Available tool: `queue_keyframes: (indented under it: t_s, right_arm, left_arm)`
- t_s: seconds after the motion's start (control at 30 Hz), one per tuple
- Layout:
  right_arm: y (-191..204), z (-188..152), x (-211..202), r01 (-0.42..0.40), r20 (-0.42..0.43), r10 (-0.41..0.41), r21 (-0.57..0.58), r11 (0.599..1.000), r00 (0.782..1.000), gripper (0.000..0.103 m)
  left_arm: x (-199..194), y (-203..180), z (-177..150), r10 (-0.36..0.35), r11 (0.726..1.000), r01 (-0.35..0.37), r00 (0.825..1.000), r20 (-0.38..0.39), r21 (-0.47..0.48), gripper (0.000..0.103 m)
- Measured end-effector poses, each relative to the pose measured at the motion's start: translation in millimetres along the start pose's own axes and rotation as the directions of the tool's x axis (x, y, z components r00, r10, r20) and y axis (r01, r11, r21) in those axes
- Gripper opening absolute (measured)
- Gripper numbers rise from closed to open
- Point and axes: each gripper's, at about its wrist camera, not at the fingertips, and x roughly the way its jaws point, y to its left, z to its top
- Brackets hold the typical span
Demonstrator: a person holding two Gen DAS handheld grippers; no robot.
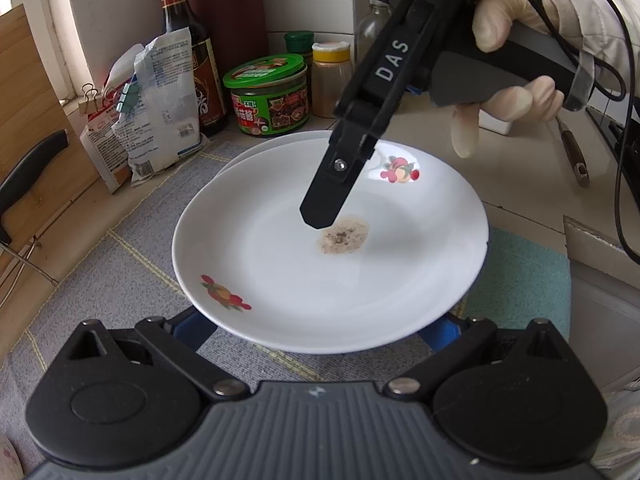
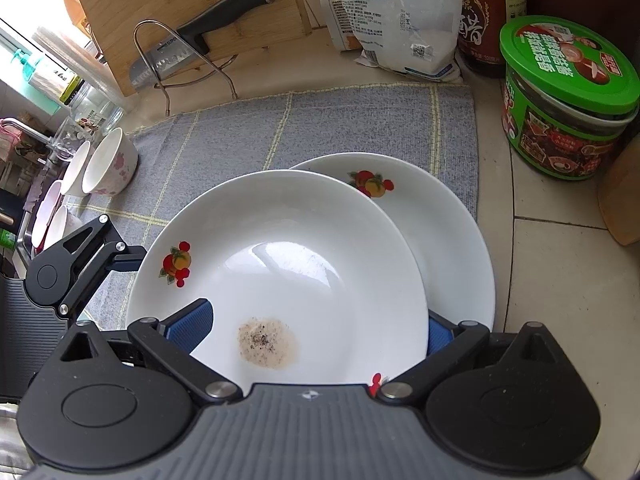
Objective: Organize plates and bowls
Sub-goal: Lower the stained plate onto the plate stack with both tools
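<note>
A white plate with fruit prints and a brown stain (image 1: pixel 328 256) (image 2: pixel 280 272) lies on top of a second matching plate (image 1: pixel 240 156) (image 2: pixel 448 232), offset from it. My left gripper (image 1: pixel 316 328) is open, its blue pads under the top plate's near rim. My right gripper (image 2: pixel 316 336) is open, one blue pad (image 2: pixel 192 328) over the top plate's inside and the other at its right edge; in the left wrist view its finger (image 1: pixel 324 208) hangs over the stain. Several white bowls with pink flowers (image 2: pixel 108 168) stand at the far left.
The plates rest on a grey checked cloth (image 2: pixel 320 124). Behind stand a green-lidded jar (image 1: pixel 268 96) (image 2: pixel 568 100), a sauce bottle (image 1: pixel 188 40), clipped bags (image 2: pixel 400 16), and a cutting board with a knife (image 2: pixel 192 32) in a wire rack. A teal cloth (image 1: pixel 528 280) lies right.
</note>
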Motion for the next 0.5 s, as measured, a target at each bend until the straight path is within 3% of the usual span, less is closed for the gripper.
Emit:
queue_keyframes:
  t_s: [0.5]
  right_arm:
    - [-2.7, -4.1, -3.4, 0.002, 0.002, -0.002, 0.009, 1.000, 1.000, 0.103]
  left_arm:
    - [4.5, 1.0, 0.1, 0.007, 0.999, -0.006, 1.000, -0.009, 0.034, 0.102]
